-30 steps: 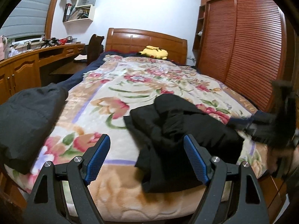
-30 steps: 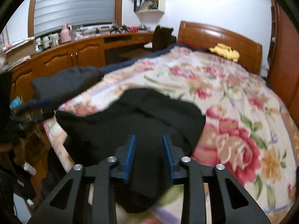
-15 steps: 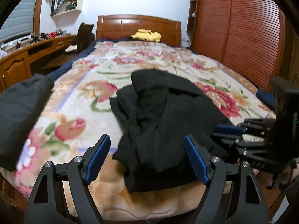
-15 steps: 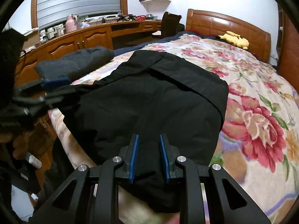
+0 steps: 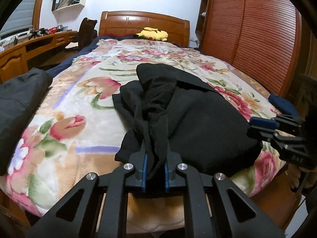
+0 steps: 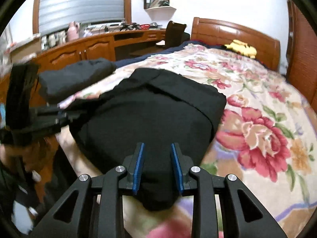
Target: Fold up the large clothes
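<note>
A black garment (image 5: 198,123) lies crumpled near the foot of the floral bed (image 5: 79,99). My left gripper (image 5: 155,154) is at its near left edge. Its jaws are closing, and the blue pads pinch a bunched strip of the black fabric. In the right wrist view the same garment (image 6: 148,115) spreads flatter. My right gripper (image 6: 157,152) holds its near hem. Those jaws are opening slightly, with fabric filling the gap between the pads. Each gripper shows in the other's view: the right gripper (image 5: 277,127) at the right, the left gripper (image 6: 49,117) at the left.
A dark grey garment (image 5: 17,103) is piled on the bed's left edge. A yellow plush toy (image 5: 153,33) lies by the headboard. Slatted wardrobe doors (image 5: 257,29) run along the right, and a wooden desk (image 5: 19,53) with a chair stands at the left.
My left jaws went from wide open to closed on the garment's bunched edge. The right gripper sank toward the bed with its fold, and its pads stand a little wider.
</note>
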A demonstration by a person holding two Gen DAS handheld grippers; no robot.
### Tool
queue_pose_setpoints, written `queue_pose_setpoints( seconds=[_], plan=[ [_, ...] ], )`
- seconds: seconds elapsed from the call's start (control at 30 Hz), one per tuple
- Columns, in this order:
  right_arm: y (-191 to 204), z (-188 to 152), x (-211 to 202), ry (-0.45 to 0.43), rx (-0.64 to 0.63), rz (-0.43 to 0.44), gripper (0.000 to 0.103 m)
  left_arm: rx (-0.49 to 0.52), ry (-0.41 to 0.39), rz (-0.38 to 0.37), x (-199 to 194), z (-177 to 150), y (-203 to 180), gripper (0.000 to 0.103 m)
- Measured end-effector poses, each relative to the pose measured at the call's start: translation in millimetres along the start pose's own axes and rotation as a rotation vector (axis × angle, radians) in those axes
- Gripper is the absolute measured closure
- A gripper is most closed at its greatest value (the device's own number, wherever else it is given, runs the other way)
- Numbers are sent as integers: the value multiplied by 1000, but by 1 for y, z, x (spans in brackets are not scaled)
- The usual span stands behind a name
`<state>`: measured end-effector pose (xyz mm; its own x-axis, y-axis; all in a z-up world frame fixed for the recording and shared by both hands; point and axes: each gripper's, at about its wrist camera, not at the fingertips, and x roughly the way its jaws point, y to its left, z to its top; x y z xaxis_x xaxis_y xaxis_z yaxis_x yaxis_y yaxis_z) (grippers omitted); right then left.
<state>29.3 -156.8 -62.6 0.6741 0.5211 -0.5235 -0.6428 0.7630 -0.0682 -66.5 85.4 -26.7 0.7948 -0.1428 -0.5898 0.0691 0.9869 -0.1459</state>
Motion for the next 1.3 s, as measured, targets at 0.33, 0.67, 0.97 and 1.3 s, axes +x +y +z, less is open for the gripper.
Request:
queue_pose_setpoints(
  seconds=[0.33, 0.67, 0.97, 1.3],
  plan=[
    [8, -20, 23, 45, 10, -31, 75, 13, 13, 28, 5, -2, -4, 89],
    [7, -8, 24, 87, -14, -24, 74, 3, -5, 30, -9, -4, -3, 89],
    [-34, 36, 2, 26, 35, 11, 61, -22, -62, 39, -38, -5, 8, 60],
    [-64, 53, 31, 61, 94, -75, 54, -8, -40, 36, -52, -25, 25, 59]
  ],
)
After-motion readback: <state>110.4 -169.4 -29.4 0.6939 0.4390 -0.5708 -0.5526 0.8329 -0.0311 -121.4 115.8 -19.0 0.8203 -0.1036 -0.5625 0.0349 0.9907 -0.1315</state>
